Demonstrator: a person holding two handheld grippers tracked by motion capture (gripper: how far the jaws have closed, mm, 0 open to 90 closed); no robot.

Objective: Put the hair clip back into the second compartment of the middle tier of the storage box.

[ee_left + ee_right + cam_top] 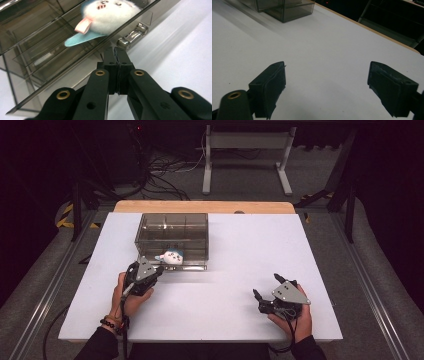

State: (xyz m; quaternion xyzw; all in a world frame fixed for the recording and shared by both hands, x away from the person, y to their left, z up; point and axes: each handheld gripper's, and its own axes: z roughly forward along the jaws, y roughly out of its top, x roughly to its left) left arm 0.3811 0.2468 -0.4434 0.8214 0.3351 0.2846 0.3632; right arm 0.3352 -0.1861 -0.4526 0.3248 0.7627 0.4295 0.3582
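Note:
A smoky see-through box (150,236) with several compartments stands on the white table (225,312). A white plush toy (171,257) with blue parts and a pink tab lies at the box's front edge. In the left gripper view the plush toy (110,15) shows behind a tilted smoky panel (50,72). My left gripper (159,270) is shut, and the tips of the left gripper (116,51) sit right at that panel's edge beside a metal latch (131,37). Whether they pinch the edge is unclear. My right gripper (266,286) stands wide open over bare table, nothing between the jaws of the right gripper (327,85).
The box (284,10) lies far off at the top left of the right gripper view. A wooden strip (205,206) borders the table's far edge. Beyond it are cables and a white frame (247,155) on the floor.

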